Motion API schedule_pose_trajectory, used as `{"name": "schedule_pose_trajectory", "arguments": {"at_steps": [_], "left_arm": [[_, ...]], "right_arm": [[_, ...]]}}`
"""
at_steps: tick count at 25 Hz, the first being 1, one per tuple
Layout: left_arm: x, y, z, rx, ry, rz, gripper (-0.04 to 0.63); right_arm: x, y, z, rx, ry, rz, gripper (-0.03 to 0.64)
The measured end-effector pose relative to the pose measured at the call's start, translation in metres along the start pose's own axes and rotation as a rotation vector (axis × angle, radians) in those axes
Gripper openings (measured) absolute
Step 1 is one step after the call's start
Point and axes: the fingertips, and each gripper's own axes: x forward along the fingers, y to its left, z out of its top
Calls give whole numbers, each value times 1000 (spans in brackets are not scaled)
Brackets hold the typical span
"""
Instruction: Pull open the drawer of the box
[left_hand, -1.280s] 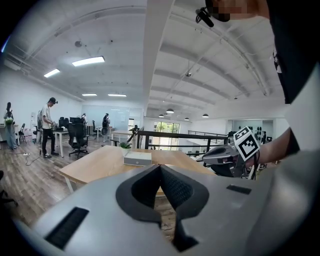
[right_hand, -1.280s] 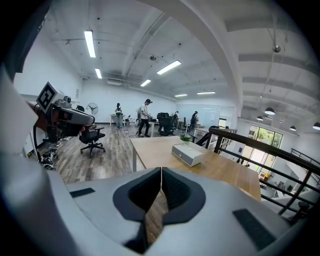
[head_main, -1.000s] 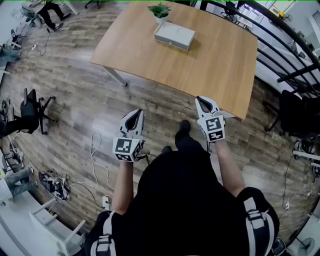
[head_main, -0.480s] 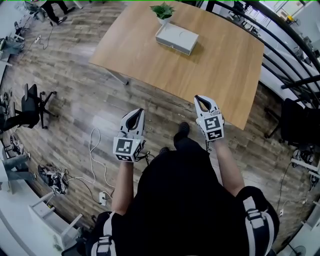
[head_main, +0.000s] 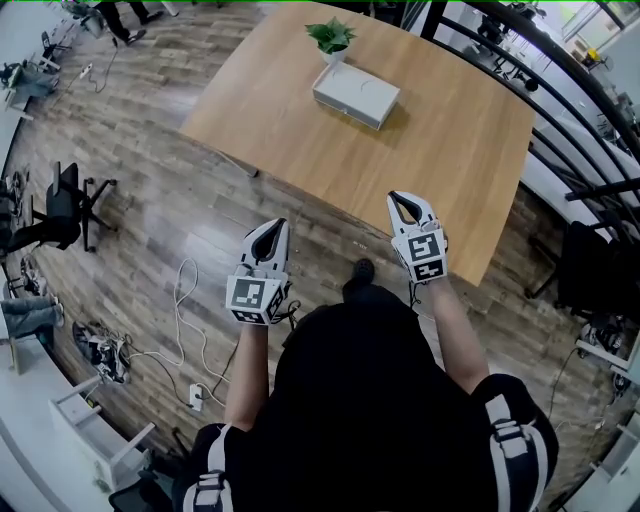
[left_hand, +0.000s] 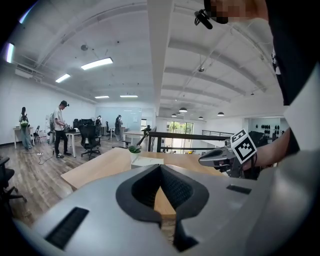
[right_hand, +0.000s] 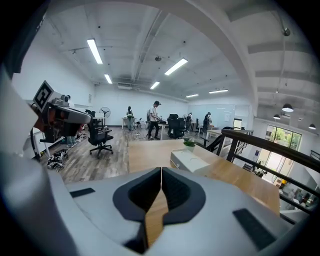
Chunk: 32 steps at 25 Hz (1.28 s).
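A flat white box lies on the far part of a wooden table, next to a small potted plant. The same box lies ahead in the right gripper view, and its edge peeks over the jaws in the left gripper view. My left gripper hangs over the floor short of the table, shut and empty. My right gripper is at the table's near edge, shut and empty, well short of the box.
The floor holds loose cables, an office chair at the left and a black railing at the right. Several people stand at distant desks. My own body fills the bottom of the head view.
Both grippers and I have moved toward the table; the table and box sit slightly nearer and lower in the head view. Both grippers stayed shut.
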Motion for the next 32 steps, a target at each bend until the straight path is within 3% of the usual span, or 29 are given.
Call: {"name": "schedule_pose_trajectory", "arguments": {"at_steps": [17,32], "left_arm": [[79,-23,25,18,-19,-2,23],[102,-1,13,-17,2,-24,23]], "right_arm": [[15,-81,-11,11,-3,-3,26],[32,-90,-12,12,37,-29,25]]}}
